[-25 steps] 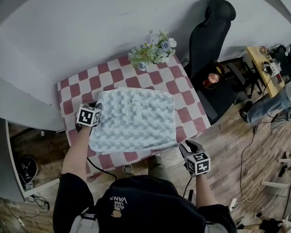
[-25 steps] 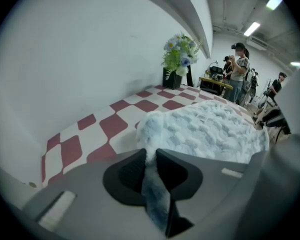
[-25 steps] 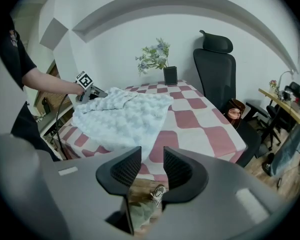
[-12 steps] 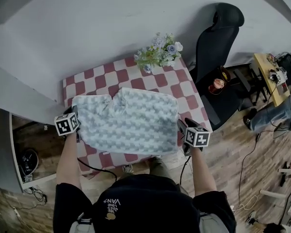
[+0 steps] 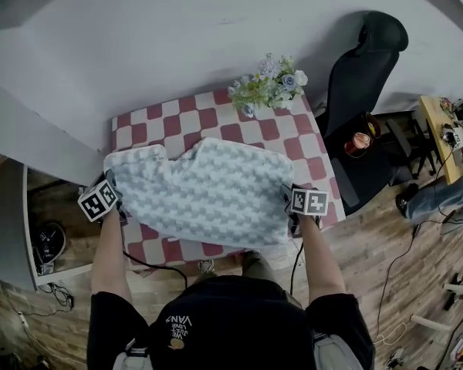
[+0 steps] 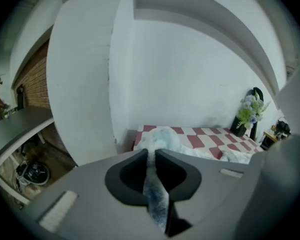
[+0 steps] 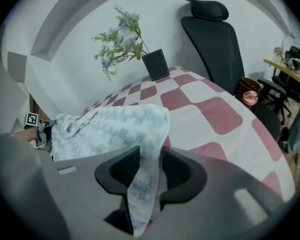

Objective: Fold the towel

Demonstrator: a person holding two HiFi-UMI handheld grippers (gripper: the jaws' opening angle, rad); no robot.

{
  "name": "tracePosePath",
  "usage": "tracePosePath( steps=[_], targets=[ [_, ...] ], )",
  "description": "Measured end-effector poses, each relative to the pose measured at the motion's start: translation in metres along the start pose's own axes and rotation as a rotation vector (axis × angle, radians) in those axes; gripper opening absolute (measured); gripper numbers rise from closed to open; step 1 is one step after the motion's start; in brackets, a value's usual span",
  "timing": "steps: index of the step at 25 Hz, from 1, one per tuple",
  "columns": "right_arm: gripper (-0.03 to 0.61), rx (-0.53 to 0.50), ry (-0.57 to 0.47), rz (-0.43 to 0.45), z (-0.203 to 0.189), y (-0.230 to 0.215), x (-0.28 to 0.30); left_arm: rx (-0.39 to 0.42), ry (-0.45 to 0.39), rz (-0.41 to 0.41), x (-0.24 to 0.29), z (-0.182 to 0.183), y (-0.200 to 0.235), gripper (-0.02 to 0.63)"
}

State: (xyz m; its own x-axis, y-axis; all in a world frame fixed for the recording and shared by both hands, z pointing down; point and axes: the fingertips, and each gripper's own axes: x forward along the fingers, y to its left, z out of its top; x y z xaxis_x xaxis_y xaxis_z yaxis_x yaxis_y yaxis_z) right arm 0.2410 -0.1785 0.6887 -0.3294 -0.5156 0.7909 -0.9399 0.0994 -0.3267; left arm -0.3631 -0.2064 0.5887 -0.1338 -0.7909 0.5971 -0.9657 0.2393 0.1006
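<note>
**Towel held across the checked table, a gripper at each end**

The towel (image 5: 208, 191) lies with its long axis running left to right, and bare checks show along the table's (image 5: 177, 118) far and near edges. The left gripper (image 5: 117, 196), its jaws just closed tighter, pinches the towel's corner at the left edge. The right gripper (image 5: 288, 200), its jaws just eased wider, clamps a thicker fold near the right edge. Flowers (image 5: 270, 85) stand at the far right corner, with a chair (image 5: 366, 60) beyond.

checked table (image 5: 143, 122) | on it: towel (image 5: 208, 191) spread, flowers (image 5: 272, 83) at far corner
</note>
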Motion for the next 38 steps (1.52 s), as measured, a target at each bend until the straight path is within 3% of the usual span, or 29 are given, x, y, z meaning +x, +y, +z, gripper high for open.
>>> tracePosePath(
  steps=[1,2,10,21,25,27,29,33,35,38],
  targets=[
    [0.116,-0.006,0.005,0.019,0.000,0.004,0.000,-0.023,-0.011,0.008,-0.001,0.001,0.002,0.035],
    [0.031,-0.010,0.004,0.040,0.001,0.007,-0.001,-0.042,-0.019,0.013,-0.002,0.002,0.003,0.035],
    [0.021,-0.020,-0.068,0.088,0.040,-0.030,-0.044,-0.054,-0.016,-0.033,0.006,-0.001,-0.034,0.035],
    [0.021,-0.003,-0.116,-0.119,0.075,-0.166,-0.118,0.032,0.052,-0.140,0.008,-0.051,-0.132,0.037],
    [0.021,0.004,-0.133,-0.168,0.086,-0.200,-0.136,0.164,0.114,-0.164,0.012,-0.073,-0.164,0.044],
    [0.021,0.000,-0.129,-0.179,0.088,-0.207,-0.139,0.255,0.105,-0.159,0.014,-0.071,-0.170,0.156],
    [0.021,-0.006,-0.121,-0.180,0.087,-0.209,-0.137,0.345,0.059,-0.191,0.011,-0.057,-0.181,0.203],
    [0.021,-0.004,-0.120,-0.176,0.085,-0.207,-0.128,0.545,-0.011,-0.420,0.006,-0.036,-0.245,0.226],
    [0.021,0.000,-0.123,-0.171,0.086,-0.203,-0.123,0.645,0.013,-0.530,0.008,-0.042,-0.282,0.249],
    [0.021,0.014,-0.132,-0.159,0.085,-0.198,-0.118,0.732,0.095,-0.670,0.012,-0.066,-0.327,0.284]
  ],
)
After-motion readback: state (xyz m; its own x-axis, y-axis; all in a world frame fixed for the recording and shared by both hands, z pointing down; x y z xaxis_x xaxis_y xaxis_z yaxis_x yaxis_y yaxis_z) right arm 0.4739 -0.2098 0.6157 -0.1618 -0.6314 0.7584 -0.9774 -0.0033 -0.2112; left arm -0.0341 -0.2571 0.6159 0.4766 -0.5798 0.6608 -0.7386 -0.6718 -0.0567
